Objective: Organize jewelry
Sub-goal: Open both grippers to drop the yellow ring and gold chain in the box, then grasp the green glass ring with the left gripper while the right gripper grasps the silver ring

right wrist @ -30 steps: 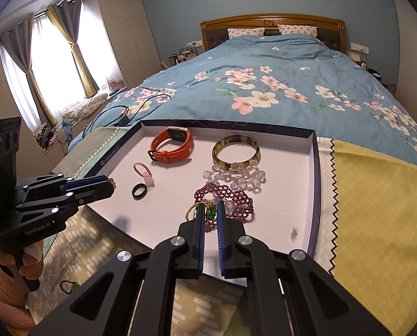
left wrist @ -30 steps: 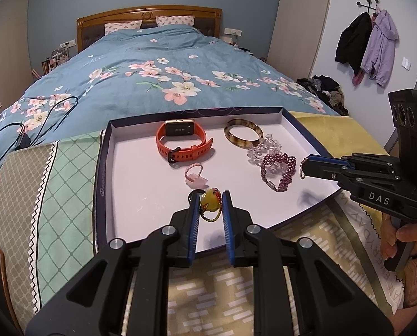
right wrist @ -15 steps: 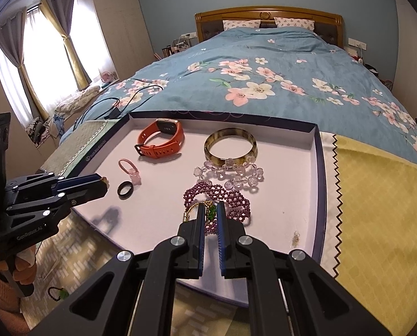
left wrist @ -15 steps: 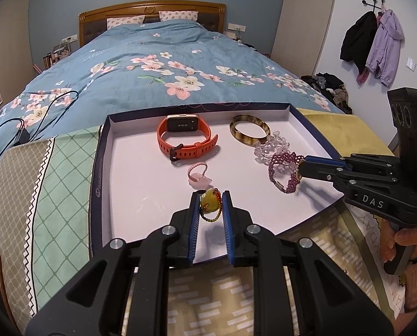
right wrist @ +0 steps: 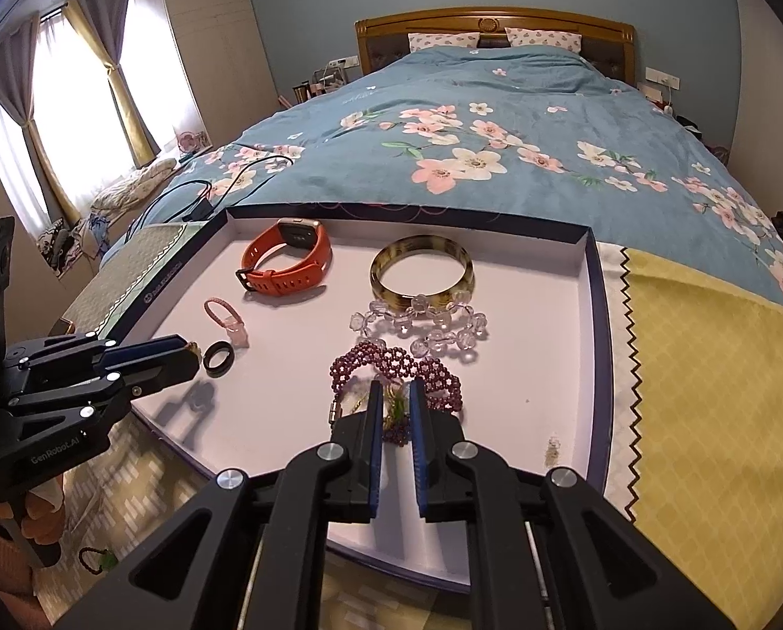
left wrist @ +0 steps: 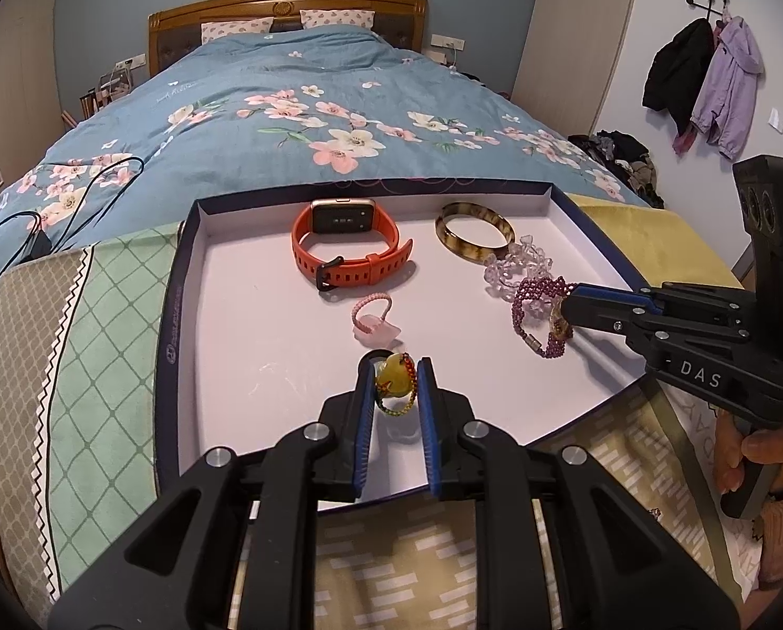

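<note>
A shallow white tray (left wrist: 254, 325) with a navy rim lies on the bed end. In it are an orange watch (left wrist: 346, 257), a brown bangle (left wrist: 472, 233), clear beads (left wrist: 517, 268), a purple bead bracelet (left wrist: 533, 310), a pink ring (left wrist: 373, 317) and a black ring (right wrist: 218, 358). My left gripper (left wrist: 394, 370) is shut on a yellow stone with a small bead loop (left wrist: 394, 386), just above the tray's near part. My right gripper (right wrist: 395, 394) hovers over the purple bead bracelet (right wrist: 396, 367), its jaws opening, with a gold-and-green piece (right wrist: 396, 407) lying loosely between them.
The tray (right wrist: 549, 367) rests on a patterned green, beige and yellow blanket (right wrist: 706, 394) at the foot of a blue floral bed (left wrist: 312, 105). Black cables (left wrist: 50, 210) trail on the left. A small dark bead loop (right wrist: 97, 559) lies off the tray.
The right gripper has sunk onto the purple bracelet and its jaws have parted slightly around the gold-and-green piece. The left gripper keeps hold of the yellow stone and has barely moved.
</note>
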